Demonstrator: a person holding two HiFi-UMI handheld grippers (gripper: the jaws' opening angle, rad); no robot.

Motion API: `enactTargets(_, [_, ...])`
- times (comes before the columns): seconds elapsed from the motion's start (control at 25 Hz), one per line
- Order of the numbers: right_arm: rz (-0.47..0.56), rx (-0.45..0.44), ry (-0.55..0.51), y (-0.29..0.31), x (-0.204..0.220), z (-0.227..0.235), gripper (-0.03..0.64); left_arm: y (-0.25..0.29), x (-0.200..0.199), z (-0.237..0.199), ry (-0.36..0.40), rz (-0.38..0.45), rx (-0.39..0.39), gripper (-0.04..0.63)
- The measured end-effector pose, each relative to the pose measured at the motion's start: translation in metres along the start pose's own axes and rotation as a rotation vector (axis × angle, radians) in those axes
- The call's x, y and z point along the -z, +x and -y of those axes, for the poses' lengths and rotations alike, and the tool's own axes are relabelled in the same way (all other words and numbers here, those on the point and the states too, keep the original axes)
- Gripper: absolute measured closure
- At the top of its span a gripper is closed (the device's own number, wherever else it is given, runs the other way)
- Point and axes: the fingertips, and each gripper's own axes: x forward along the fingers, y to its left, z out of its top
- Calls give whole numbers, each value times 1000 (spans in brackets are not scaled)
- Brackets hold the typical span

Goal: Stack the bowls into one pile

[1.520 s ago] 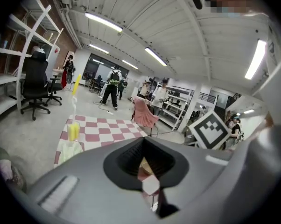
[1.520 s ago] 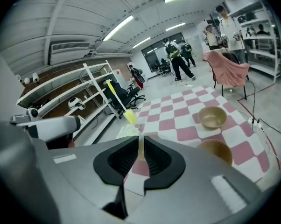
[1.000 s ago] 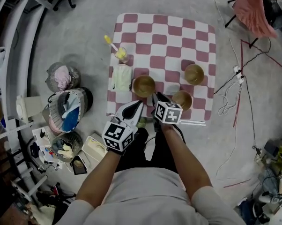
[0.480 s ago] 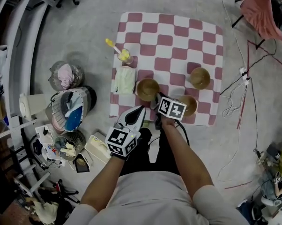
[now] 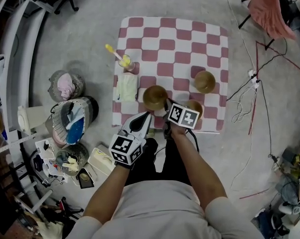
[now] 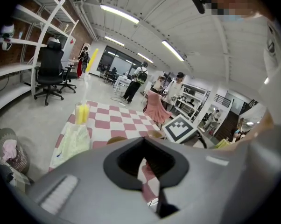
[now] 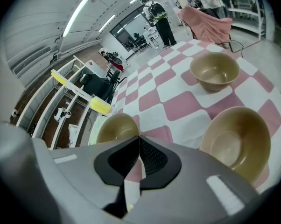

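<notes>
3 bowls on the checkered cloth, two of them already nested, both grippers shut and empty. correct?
Not quite: none are nested. The head view shows the left bowl, the far bowl and the near right bowl each standing apart on the checkered cloth. The rest holds: the left gripper and the right gripper are shut and empty.

near bowl (image 5: 195, 104): partly behind right gripper (image 5: 166, 104) cube | left bowl (image 7: 115, 126): lower half behind gripper body | left gripper (image 6: 143, 159): hides all but a bowl rim (image 6: 117, 139) | baskets (image 5: 66, 83): contents too small
</notes>
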Motion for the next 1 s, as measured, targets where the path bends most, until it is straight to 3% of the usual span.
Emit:
enactTargets(0.24, [66, 18, 7, -59, -17, 20, 598, 12, -13, 27, 34, 12, 70, 589])
enactTargets(0.64, [176, 107, 120, -132, -20, 86, 598, 38, -17, 85, 107, -19, 202, 589])
enactTargets(1.0, [151, 148, 159, -141, -8, 134, 597, 66, -1, 126, 138, -76, 256, 589])
